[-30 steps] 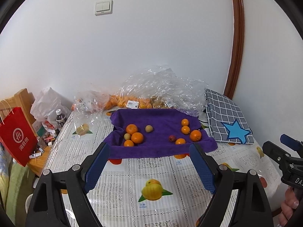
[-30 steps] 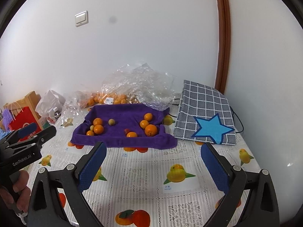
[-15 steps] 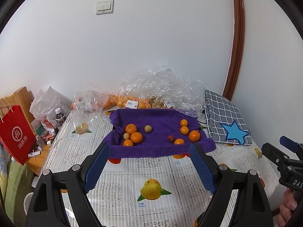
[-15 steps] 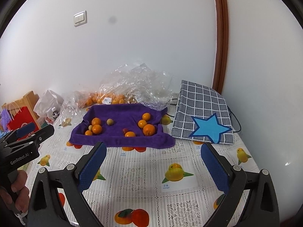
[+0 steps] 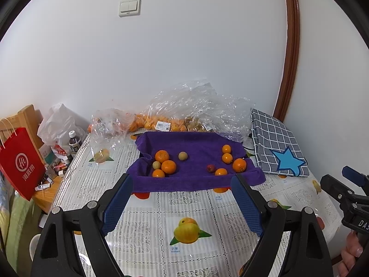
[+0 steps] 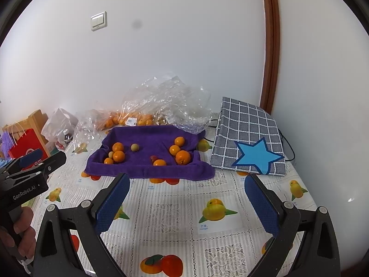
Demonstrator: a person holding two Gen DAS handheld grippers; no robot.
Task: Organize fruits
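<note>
Where the purple towel lies spread on the far middle of the tabletop, the loose fruits sit on it in two clusters: three oranges and two small greenish fruits on its left part, four oranges and one small red fruit on its right. Behind the towel, against the wall, crumpled clear plastic bags hold more oranges. A grey checked cloth with a blue star lies just right of the towel.

Both grippers hover over the near part of the fruit-printed tabletop, well short of the towel, each tilted somewhat downward toward it. The left gripper has its jaws spread wide with nothing between them, and the right gripper likewise stands wide open and empty. A hand wraps the handle of the left gripper at the lower left edge of the right wrist view; fingers on the right gripper's handle show at the lower right edge of the left wrist view.

A red paper bag and a bottle stand off the tabletop's left side.
</note>
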